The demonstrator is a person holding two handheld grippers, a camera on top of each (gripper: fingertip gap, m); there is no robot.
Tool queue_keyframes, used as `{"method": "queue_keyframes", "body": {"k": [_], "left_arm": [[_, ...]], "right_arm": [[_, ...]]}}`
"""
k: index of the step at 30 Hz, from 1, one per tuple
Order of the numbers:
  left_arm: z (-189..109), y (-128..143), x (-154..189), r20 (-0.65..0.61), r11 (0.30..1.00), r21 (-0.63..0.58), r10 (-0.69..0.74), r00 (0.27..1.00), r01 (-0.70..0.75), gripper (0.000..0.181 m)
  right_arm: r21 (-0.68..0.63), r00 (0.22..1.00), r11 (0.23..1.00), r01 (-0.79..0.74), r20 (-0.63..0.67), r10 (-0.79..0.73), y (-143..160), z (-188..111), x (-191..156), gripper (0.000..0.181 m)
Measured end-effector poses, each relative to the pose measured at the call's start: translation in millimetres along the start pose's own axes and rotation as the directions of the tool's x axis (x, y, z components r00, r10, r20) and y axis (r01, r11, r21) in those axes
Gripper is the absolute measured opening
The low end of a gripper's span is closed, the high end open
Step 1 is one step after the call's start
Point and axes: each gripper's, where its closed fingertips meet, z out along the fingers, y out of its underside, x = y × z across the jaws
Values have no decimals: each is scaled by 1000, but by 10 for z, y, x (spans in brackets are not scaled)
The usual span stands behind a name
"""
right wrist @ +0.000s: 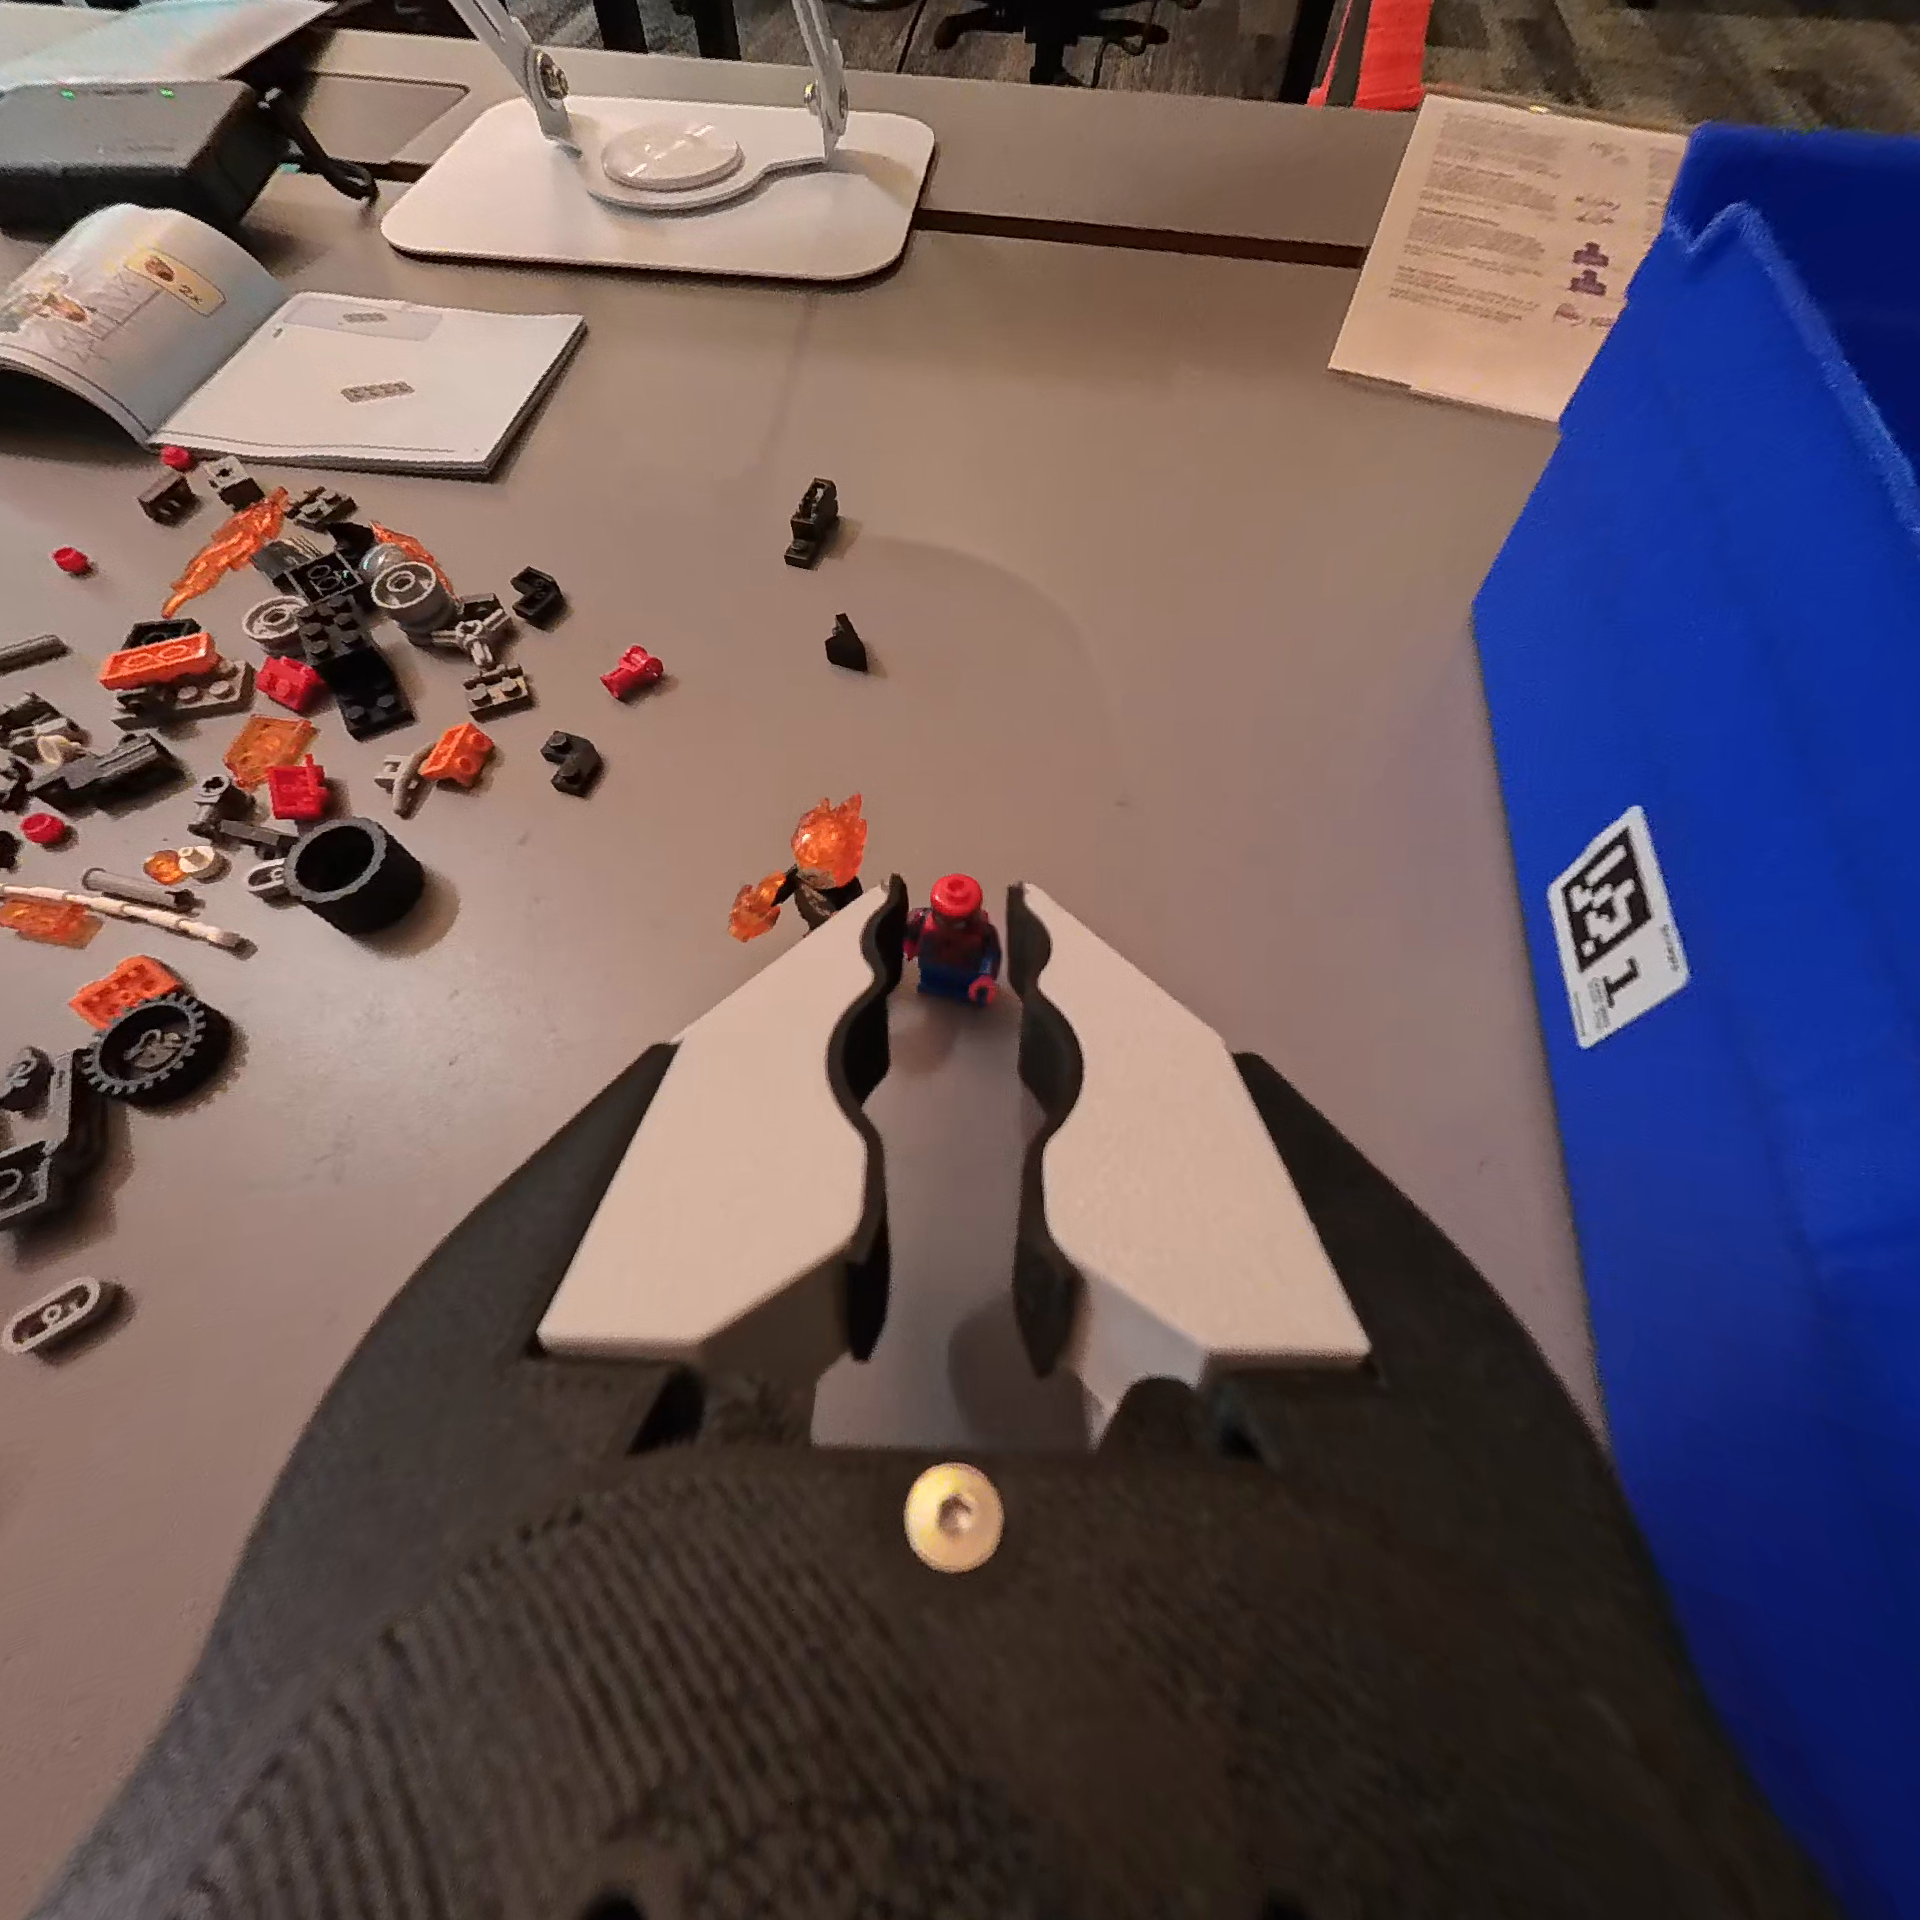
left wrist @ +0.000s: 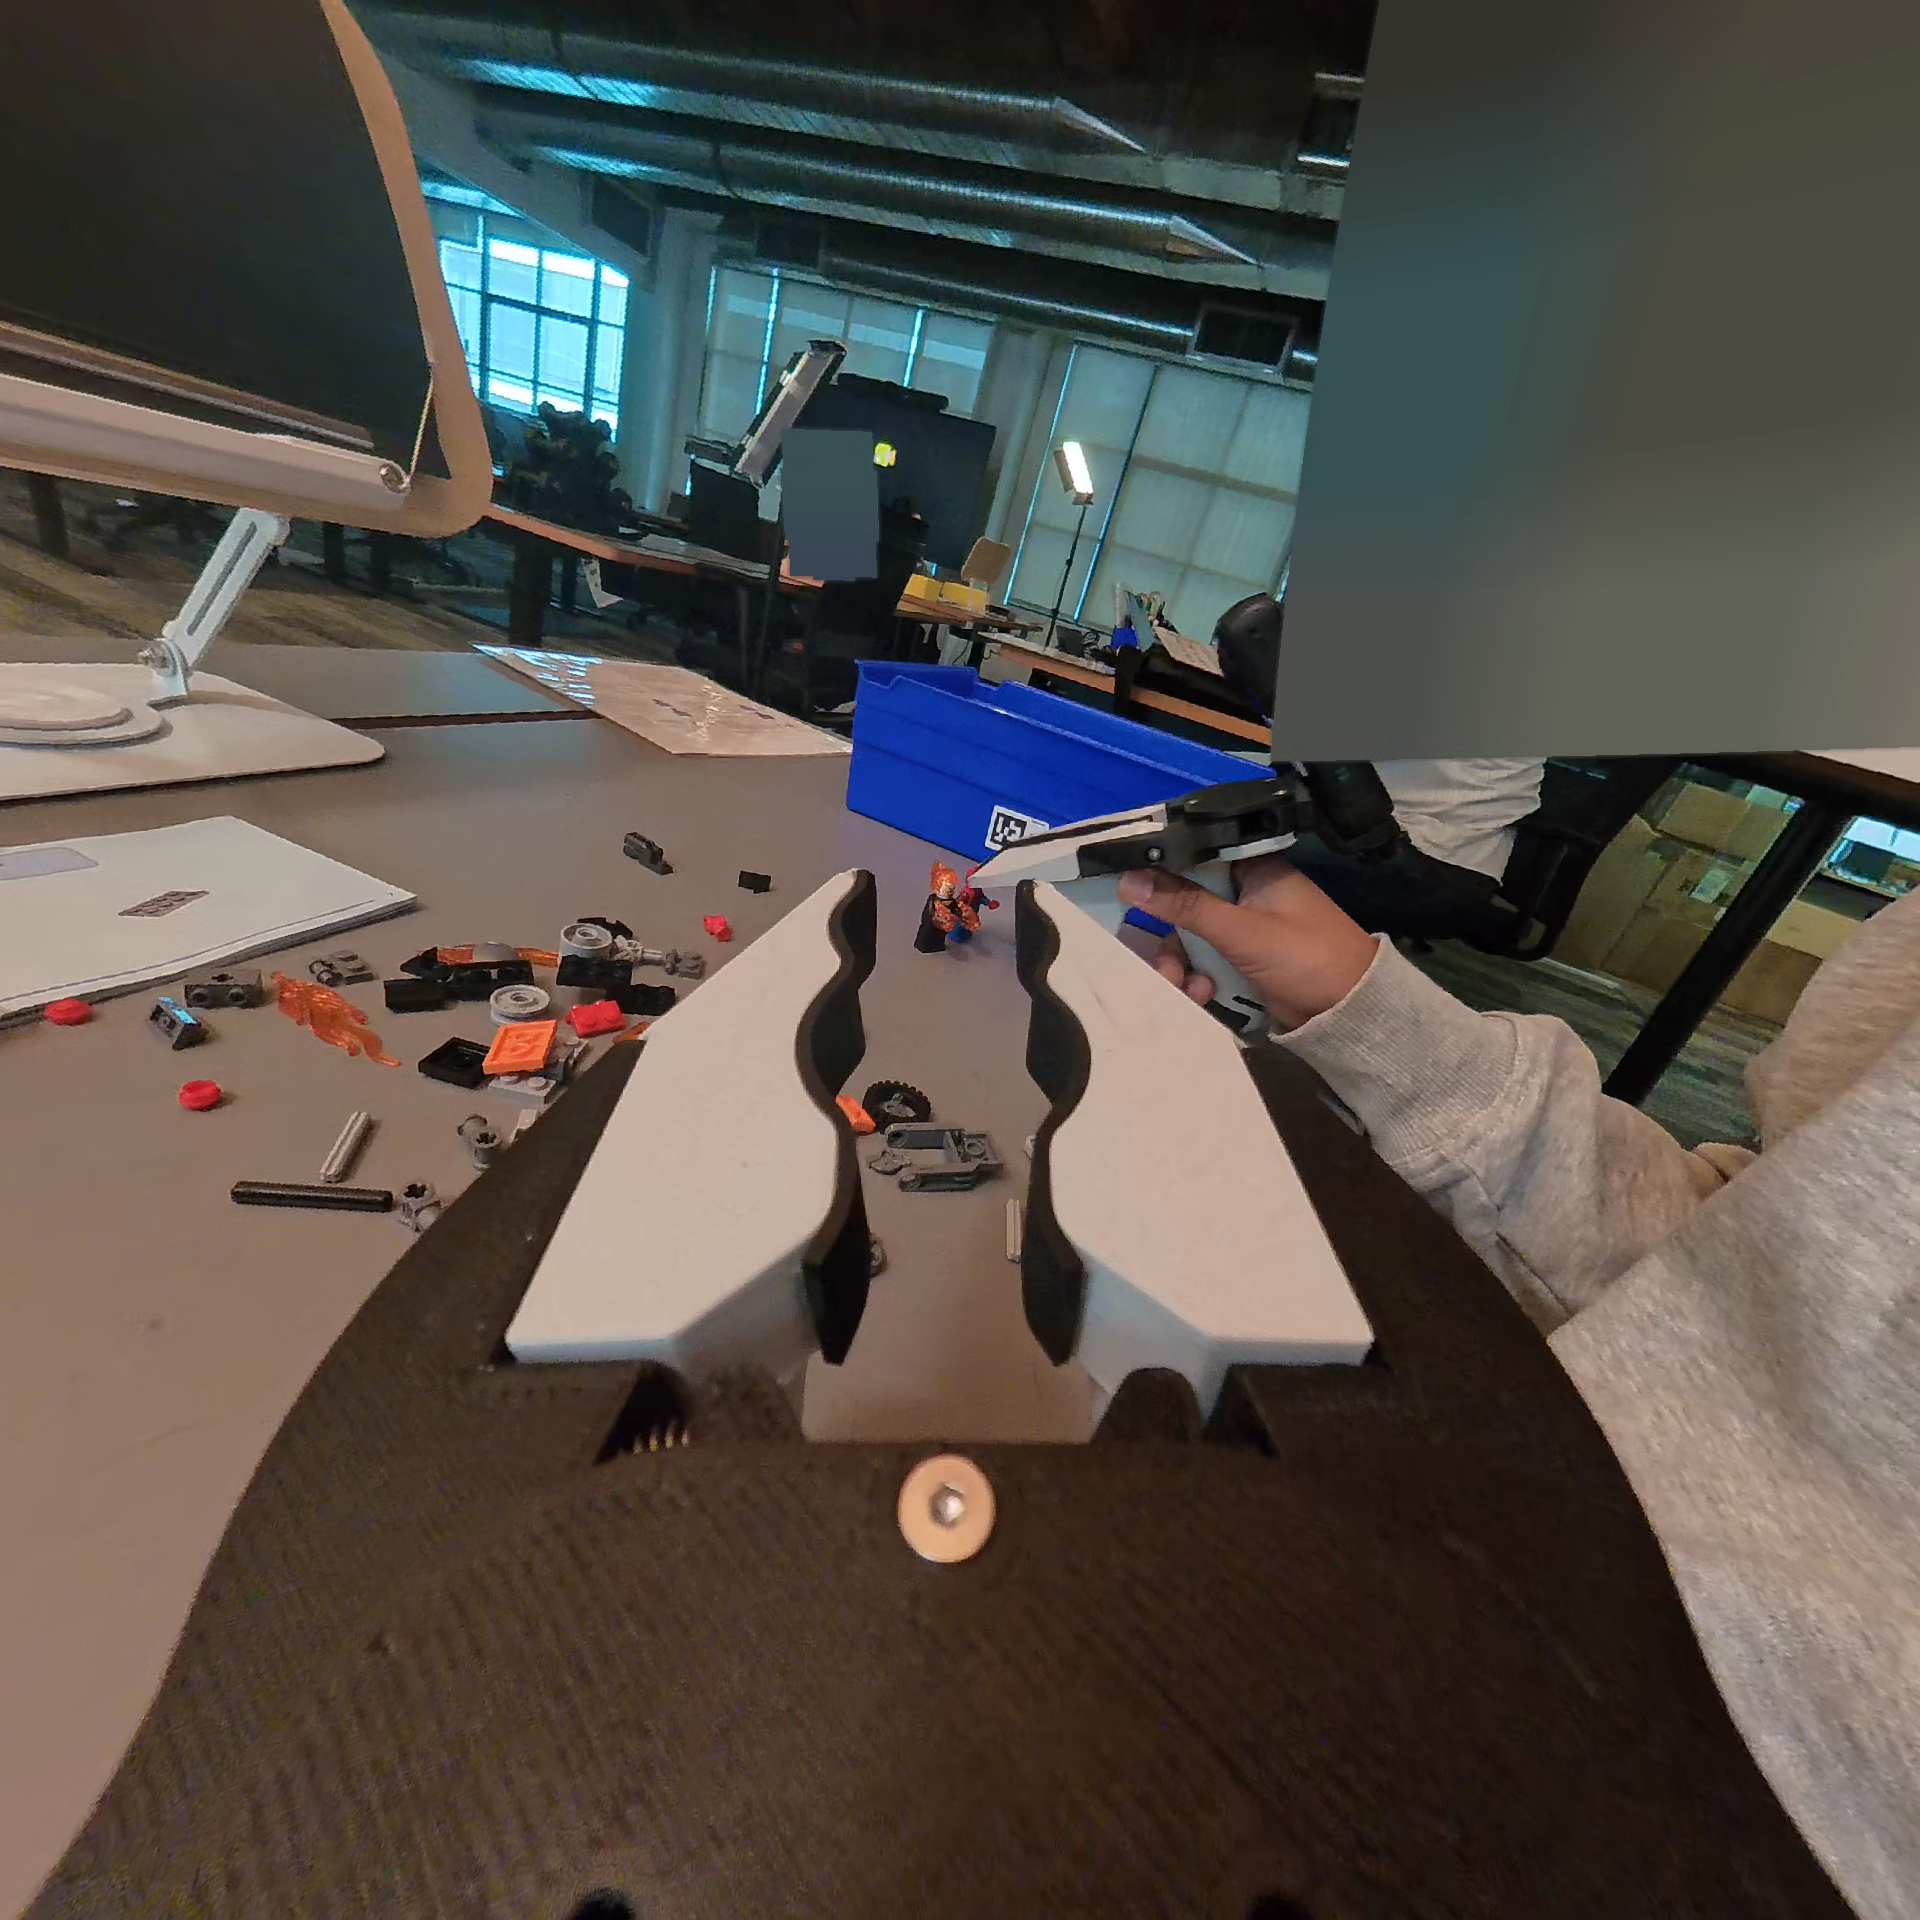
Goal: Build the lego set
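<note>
In the left wrist view, the left gripper [left wrist: 945, 894] is held above the grey table [left wrist: 156, 1351], its pale, wavy-edged fingers [left wrist: 717, 1091] spread well apart with nothing between them. Beyond the tips two minifigures stand side by side: a flame-headed one [left wrist: 943, 906] and, mostly hidden behind it, a red and blue one [left wrist: 971, 920]. The right gripper [left wrist: 982, 878] is seen from the side, held in a hand [left wrist: 1247, 945], its tips reaching the red and blue figure; how wide it stands cannot be told from this angle. Loose lego pieces [left wrist: 499, 997] are scattered to the left, a small black tyre [left wrist: 896, 1103] and grey linkage parts lie between the left fingers on the table, and a blue bin [left wrist: 997, 758] stands behind.

In the right wrist view, the right gripper [right wrist: 951, 894] is opened a moderate way, and the red and blue minifigure [right wrist: 954, 951] stands upright between its tips without clearly being touched. The flame-headed minifigure [right wrist: 821, 862] stands just beside the left finger. The figure is judged to be light, hard, smooth plastic, easily toppled and likely to slip from a loose pinch; its jointed limbs may swing. The torso, squarest and stiffest, is judged the best place to be gripped, across its sides. The translucent orange flame parts look thin and more delicate. An instruction booklet [right wrist: 384, 384] lies open at far left.
</note>
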Motion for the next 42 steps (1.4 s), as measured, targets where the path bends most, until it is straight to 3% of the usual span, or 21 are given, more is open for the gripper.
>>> {"method": "queue_keyframes", "body": {"k": [3, 6, 9, 12, 16, 19, 42], "left_arm": [[-1, -1, -1, 1, 1000, 0, 1, 1000, -1, 24], [-1, -3, -4, 2, 1000, 1, 0, 1000, 0, 24], [0, -1, -4, 1, 1000, 0, -1, 1000, 1, 24], [3, 0, -8, 2, 1000, -1, -2, 1000, 2, 24], [5, 8, -9, 5, 1000, -5, 4, 1000, -4, 24], [10, 16, -13, 7, 1000, -10, 6, 1000, -6, 24], [1, 24, -112, -3, 990, -1, -140, 990, 140, 25]], "right_arm": [[31, 1000, 999, 6, -16, -6, -69, -57, 32, 23], [157, 999, 986, 49, -2, -49, -308, -208, -48, 28], [345, 981, 932, 111, 111, -158, -604, -442, -445, 40], [462, 936, 884, 70, 277, -219, -732, -591, -1011, 41], [451, 832, 890, -63, 517, -203, -633, -583, -1635, 37], [366, 767, 922, -127, 626, -143, -530, -501, -1792, 42], [373, 757, 928, -21, 612, -229, -443, -483, -1914, 36]]}}
